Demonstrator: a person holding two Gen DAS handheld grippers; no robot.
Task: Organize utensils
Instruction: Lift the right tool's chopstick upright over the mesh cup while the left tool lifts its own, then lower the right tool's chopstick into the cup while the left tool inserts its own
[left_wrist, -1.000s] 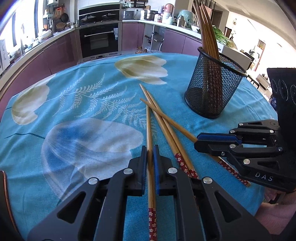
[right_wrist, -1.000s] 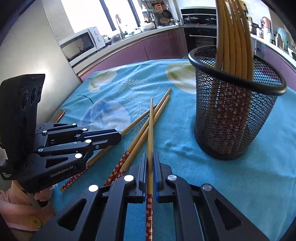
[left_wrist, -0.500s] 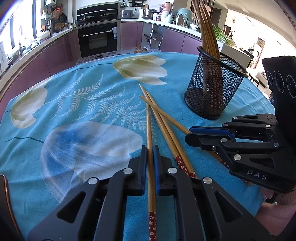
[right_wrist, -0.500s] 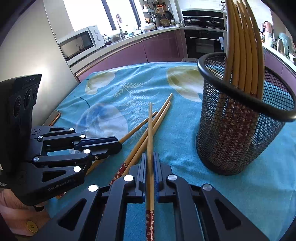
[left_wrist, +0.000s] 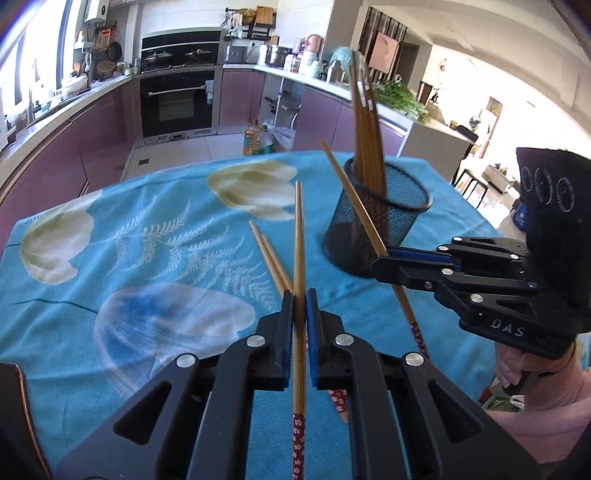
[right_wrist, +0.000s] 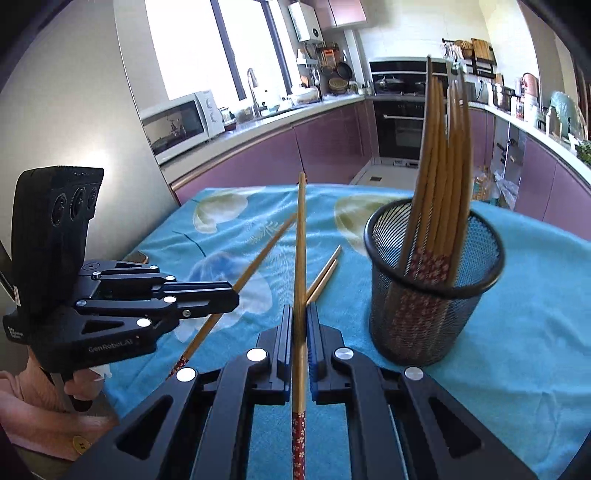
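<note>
Left wrist: left gripper (left_wrist: 299, 295) clamped on 1 chopstick (left_wrist: 299, 236)
Right wrist: right gripper (right_wrist: 299, 310) pinching another chopstick (right_wrist: 301, 236)
Mesh holder (right_wrist: 432, 295): stuffed with chopsticks

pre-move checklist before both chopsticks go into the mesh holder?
1. left gripper shut on its chopstick: ok.
2. right gripper shut on its chopstick: ok.
3. Both held chopsticks lifted off the tablecloth: ok, tips stand in the air.
4. mesh holder upright, free space at its rim: ok, the standing chopsticks lean to one side.
5. Patterned ends sit behind the jaws, so each stick needs turning to match those in the holder: not ok.
6. Two loose chopsticks left on the cloth, clear of both grippers: ok.
</note>
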